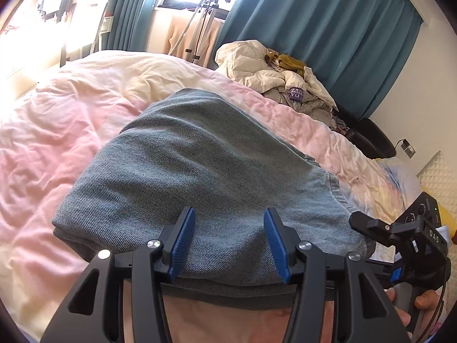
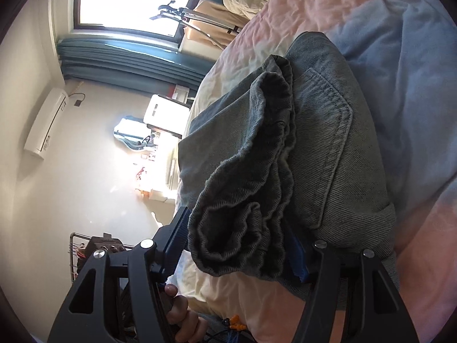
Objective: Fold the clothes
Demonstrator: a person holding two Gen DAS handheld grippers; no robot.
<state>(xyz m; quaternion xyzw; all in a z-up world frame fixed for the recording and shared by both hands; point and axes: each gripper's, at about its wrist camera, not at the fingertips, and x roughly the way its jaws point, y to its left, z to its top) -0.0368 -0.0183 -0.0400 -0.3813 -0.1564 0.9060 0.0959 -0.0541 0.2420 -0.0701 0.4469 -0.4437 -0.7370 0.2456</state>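
Grey-blue jeans (image 1: pixel 200 157) lie folded on the pink bed cover (image 1: pixel 57 128). My left gripper (image 1: pixel 228 213) is open, its blue pads (image 1: pixel 182 243) spread over the near edge of the denim, which runs on past both fingers. The right tool's black body (image 1: pixel 414 228) reaches the jeans' right end. The right wrist view is rolled sideways. There the gathered waistband bundle (image 2: pixel 242 185) fills the gap between the pads of my right gripper (image 2: pixel 237 223), which is shut on it. A back pocket (image 2: pixel 328 143) faces the camera.
A heap of cream bedding and clothes (image 1: pixel 271 65) lies at the bed's far side before teal curtains (image 1: pixel 314 28). A metal stand (image 1: pixel 200 28) is by the window, a black seat (image 1: pixel 371 134) beside the bed, and a quilted headboard (image 1: pixel 437 177) at right. A person's hand (image 2: pixel 182 314) holds a handle.
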